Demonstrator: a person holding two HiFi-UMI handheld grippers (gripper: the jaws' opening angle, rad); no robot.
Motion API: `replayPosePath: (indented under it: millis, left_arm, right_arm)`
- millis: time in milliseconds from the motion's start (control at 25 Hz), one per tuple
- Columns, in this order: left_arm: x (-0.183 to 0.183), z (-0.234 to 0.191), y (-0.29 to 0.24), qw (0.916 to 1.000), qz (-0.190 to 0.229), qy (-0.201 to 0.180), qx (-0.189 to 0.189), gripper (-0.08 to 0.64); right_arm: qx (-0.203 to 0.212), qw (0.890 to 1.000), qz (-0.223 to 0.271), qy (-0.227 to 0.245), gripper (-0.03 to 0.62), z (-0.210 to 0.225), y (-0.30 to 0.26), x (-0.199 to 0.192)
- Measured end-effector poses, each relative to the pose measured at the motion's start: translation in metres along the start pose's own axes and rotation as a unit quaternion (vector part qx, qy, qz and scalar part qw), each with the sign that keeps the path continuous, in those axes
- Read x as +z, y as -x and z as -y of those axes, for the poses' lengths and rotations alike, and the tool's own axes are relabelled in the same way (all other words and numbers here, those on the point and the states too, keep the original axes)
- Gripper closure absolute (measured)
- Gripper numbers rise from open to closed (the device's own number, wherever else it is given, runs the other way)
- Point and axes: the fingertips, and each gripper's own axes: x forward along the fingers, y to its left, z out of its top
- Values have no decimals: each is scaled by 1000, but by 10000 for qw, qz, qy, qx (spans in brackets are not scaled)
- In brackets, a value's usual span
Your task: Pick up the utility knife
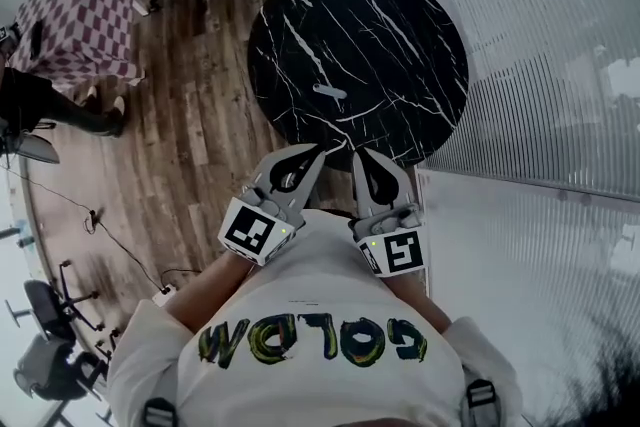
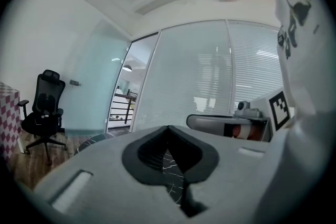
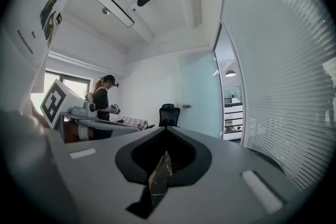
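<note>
Head view: flat grey utility knife (image 1: 329,93) lies mid round black marble table (image 1: 400,5), beyond left gripper (image 1: 316,149) and right gripper (image 1: 358,156) at the near edge. Left gripper view: jaws together, empty. Right gripper view: same. Risk: arriving closed, tips shove the knife across slick marble.

Ahead of the jaws, the round table (image 1: 360,55) is black with thin white veins (marble-like); the utility knife (image 1: 329,92) on it is pale grey. The left gripper (image 1: 318,148) and right gripper (image 1: 358,153) are grey, their cubes black-and-white squared. Left of them lies brown plank floor (image 1: 200,115).
</note>
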Motion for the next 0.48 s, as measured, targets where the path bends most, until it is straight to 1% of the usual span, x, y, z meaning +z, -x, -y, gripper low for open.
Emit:
replayPosePath:
  millis: [200,480]
  left_arm:
    - [2,-25,-9,10000,-2,22,-34,557]
    - [3,-29,-28,9999,11,21,-107,557]
  right_arm:
    - [21,10000,-30,35,591,1,-23,0]
    - [-64,9999,-119,56,591,19,-28,-4]
